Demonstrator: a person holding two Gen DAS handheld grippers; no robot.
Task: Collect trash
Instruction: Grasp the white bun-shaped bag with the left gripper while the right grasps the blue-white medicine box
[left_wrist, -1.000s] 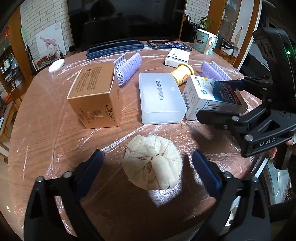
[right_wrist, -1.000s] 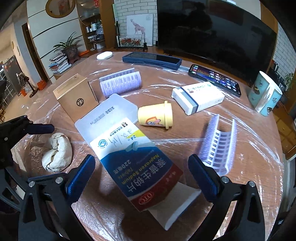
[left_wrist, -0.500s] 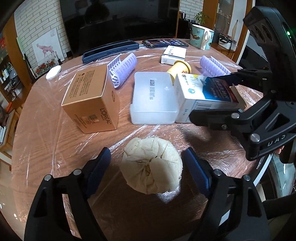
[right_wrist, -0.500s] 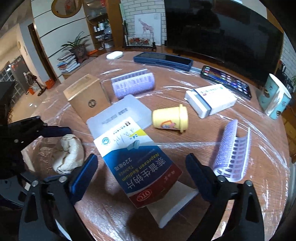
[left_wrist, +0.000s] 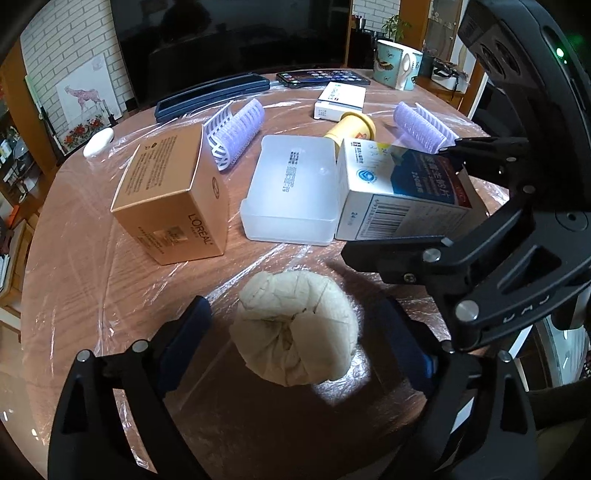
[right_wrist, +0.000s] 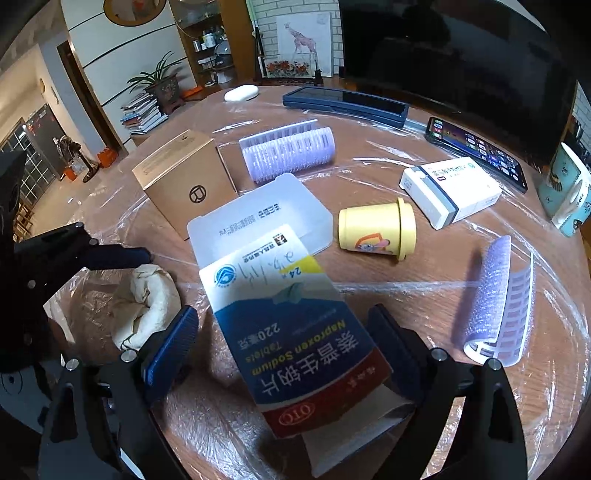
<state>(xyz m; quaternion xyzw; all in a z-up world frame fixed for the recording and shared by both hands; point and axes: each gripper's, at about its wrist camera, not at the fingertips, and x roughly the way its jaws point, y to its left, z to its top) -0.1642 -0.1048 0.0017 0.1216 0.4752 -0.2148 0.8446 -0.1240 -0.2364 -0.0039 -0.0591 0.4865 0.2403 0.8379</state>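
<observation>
- The crumpled paper ball (left_wrist: 295, 326) lies on the near edge of the round desk (left_wrist: 70, 266), which is covered with clear plastic film. It sits between the two blue pads of the left tool (left_wrist: 295, 332), and a gap shows on each side, so nothing presses on it.
- The left tool's jaws have just been opening again and now stand spread around the ball.
- Just right of the ball, the Naproxen tablet box (right_wrist: 295, 332) lies flat, its open flap toward the near edge. The right tool (right_wrist: 284, 347) is spread around it; its jaws have just been closing a little and then opening, with small gaps beside the box.
- Farther on the desk are a frosted plastic case (left_wrist: 295, 192), a L'Oréal carton (left_wrist: 173, 199), a yellow cup (right_wrist: 376, 230) on its side, and purple hair rollers (right_wrist: 288, 153).
- I judge that the step is the grasp of both pieces of trash, not yet done.
- The next move calls for closing each tool until the pads hold, softly on the ball, on the long sides of the box.
</observation>
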